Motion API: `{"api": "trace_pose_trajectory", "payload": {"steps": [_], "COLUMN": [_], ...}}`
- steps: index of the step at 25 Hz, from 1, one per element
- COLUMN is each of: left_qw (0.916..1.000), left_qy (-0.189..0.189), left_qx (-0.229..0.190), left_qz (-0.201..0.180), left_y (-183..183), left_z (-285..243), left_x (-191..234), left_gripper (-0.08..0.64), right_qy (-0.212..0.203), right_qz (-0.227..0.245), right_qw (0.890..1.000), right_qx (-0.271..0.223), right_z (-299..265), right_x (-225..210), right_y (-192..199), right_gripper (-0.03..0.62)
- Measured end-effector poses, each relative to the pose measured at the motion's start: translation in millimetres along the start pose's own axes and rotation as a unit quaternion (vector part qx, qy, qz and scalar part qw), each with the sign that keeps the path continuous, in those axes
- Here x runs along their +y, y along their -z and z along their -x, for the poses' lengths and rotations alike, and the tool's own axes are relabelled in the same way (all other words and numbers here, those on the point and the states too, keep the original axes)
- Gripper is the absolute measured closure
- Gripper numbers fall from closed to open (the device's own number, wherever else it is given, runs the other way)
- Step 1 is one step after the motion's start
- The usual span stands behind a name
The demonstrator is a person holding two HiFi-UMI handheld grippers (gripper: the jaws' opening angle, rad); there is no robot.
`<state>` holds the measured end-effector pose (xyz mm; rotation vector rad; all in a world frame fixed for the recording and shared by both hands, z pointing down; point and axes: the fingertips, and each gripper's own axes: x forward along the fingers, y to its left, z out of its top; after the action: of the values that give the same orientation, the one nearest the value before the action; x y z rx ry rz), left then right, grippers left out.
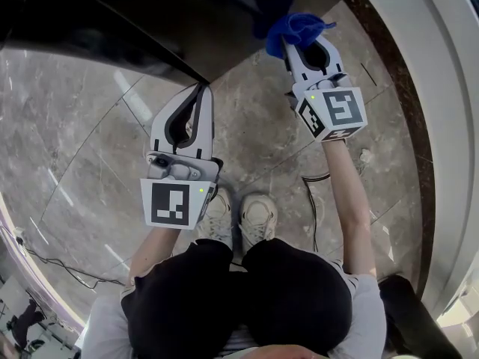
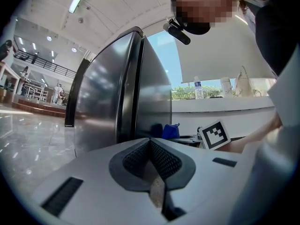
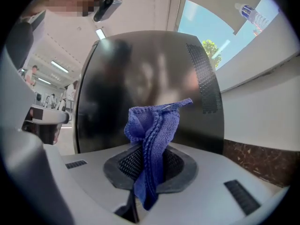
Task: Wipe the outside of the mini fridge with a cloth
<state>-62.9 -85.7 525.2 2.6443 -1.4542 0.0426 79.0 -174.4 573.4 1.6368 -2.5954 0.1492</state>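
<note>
Right hand-held gripper: my jaws pinch the blue knitted cloth, near the dark glossy mini fridge.
Left hand-held gripper: closed, empty.
Risk: rubbing drag could tug the cloth free.

Readable text: none that I can make out.
Left marker cube: black-and-white square pattern, no letters.
Right marker cube: same kind of pattern.
Bottle label: too small to read.

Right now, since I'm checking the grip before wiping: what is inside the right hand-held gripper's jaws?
A blue cloth, pinched between the shut jaws of the right hand-held gripper. It bunches up in front of the mini fridge. The pads cover the clamped strip.
</note>
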Motion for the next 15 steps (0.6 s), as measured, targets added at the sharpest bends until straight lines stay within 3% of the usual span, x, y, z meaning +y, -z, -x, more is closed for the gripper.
{"api": "trace_pose_trajectory", "payload": {"steps": [15], "left_qw": [0.9999], "left_qy": [0.005], "left_qx": [0.016], "left_qz": [0.002], "left_y": [10], "left_z": [-8], "left_x": [-2], "left_gripper": [0.555], "right_qy": [0.15], "right_qz": [0.004], "right_qw": [0.989], "right_qx": [-0.009], "right_z": [0], "right_x": [-138], "right_y": [-17], "right_gripper": [0.517]}}
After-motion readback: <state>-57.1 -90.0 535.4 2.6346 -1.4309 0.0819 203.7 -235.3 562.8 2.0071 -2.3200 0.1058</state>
